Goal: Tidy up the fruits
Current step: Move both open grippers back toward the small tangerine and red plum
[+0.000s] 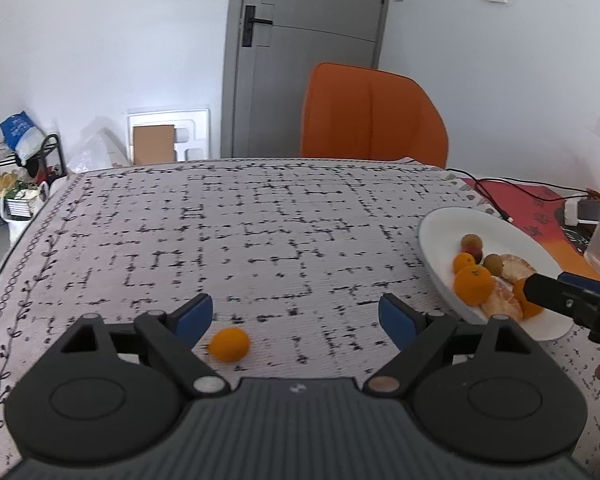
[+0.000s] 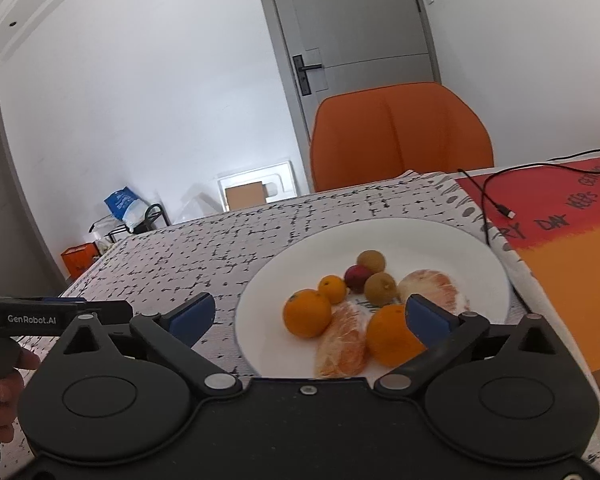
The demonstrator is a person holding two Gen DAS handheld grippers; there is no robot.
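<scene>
On the woven, black-flecked tablecloth (image 1: 260,232), a small round orange (image 1: 229,344) is seen beside the wide-open, empty left gripper (image 1: 296,316); glossy fruits are heaped on the smooth white plate (image 2: 420,240) below the wide-spread, empty right gripper (image 2: 312,314).

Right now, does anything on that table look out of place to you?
Yes. One small orange lies alone on the tablecloth, between the open left gripper's fingers, while all the other fruit sits on the white plate. Two peeled pieces on the plate lie bare among whole fruit.
</scene>
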